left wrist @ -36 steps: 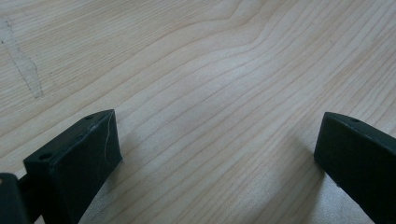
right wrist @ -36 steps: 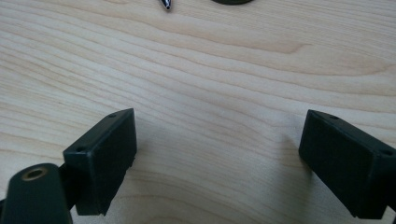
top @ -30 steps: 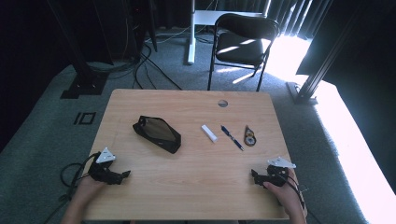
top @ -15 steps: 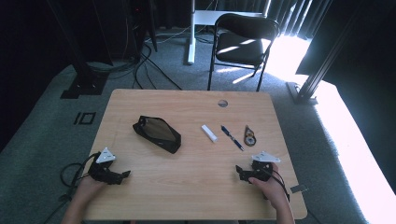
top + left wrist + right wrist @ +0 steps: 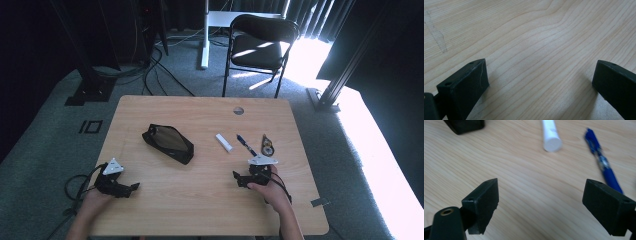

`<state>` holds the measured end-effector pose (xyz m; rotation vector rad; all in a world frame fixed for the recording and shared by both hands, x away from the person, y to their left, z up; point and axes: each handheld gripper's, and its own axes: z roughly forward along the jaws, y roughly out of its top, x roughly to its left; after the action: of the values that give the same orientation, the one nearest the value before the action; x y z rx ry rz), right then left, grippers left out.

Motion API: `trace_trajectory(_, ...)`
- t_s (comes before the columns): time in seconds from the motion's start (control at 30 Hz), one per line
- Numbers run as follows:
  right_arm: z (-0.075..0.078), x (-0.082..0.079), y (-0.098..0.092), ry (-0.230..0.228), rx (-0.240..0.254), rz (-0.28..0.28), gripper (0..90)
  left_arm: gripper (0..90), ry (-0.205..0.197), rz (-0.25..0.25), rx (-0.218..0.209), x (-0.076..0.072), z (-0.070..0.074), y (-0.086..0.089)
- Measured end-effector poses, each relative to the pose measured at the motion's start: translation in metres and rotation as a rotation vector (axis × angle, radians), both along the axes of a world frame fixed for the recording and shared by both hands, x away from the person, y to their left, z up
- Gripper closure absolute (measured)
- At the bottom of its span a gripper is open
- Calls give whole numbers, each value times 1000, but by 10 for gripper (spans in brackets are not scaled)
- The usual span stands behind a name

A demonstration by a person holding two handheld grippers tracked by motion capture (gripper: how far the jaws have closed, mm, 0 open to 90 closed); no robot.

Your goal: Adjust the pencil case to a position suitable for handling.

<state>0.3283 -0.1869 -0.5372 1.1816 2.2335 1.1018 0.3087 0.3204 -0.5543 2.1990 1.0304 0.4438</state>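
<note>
**Right gripper closes in on the pen and white tube**

My right gripper (image 5: 243,178) has left the table's near right corner, where it sat a second ago, and now stands further in from the right edge, nearer the row of small things. My left gripper (image 5: 126,188) has not budged; it rests by the near left corner over bare wood. I read this as the start of a reach, with the right hand doing the work.

In the right gripper view the jaws stand wide apart with nothing between them. Just beyond them lie the white tube (image 5: 551,135) and the blue pen (image 5: 602,161), side by side but not touching. The pen runs close to the right-hand jaw, so it looks like the likelier target, though I can't be sure. In the left gripper view the jaws are likewise spread, with only the table (image 5: 536,37) under them.

From the high view, the tube (image 5: 224,142) and pen (image 5: 246,145) sit right of the table's middle, with a small round-ended object (image 5: 267,146) beside them toward the right edge; I can't tell what it is.

The one container is the black pouch (image 5: 168,142), lying left of the middle. Whether it is open, or holds anything, I can't make out. Everything else lies loose on the wood.
</note>
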Motion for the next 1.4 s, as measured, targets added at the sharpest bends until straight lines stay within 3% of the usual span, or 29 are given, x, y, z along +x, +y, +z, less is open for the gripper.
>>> trace_trajectory(0.33,4,8,31,-7,22,68,135,6,0,0,0,0,0,0)
trace_trajectory(0.47,5,12,52,-5,44,111,137,6,0,0,0,0,0,0)
trace_trajectory(0.87,11,23,85,-17,57,192,143,6,1,0,0,0,0,0)
trace_trajectory(1.23,15,33,113,-33,68,229,221,6,1,0,1,0,0,0)
trace_trajectory(1.37,15,36,120,-22,51,234,273,6,1,1,1,0,0,0)
trace_trajectory(1.4,14,40,127,-22,51,237,328,6,1,2,1,0,0,0)
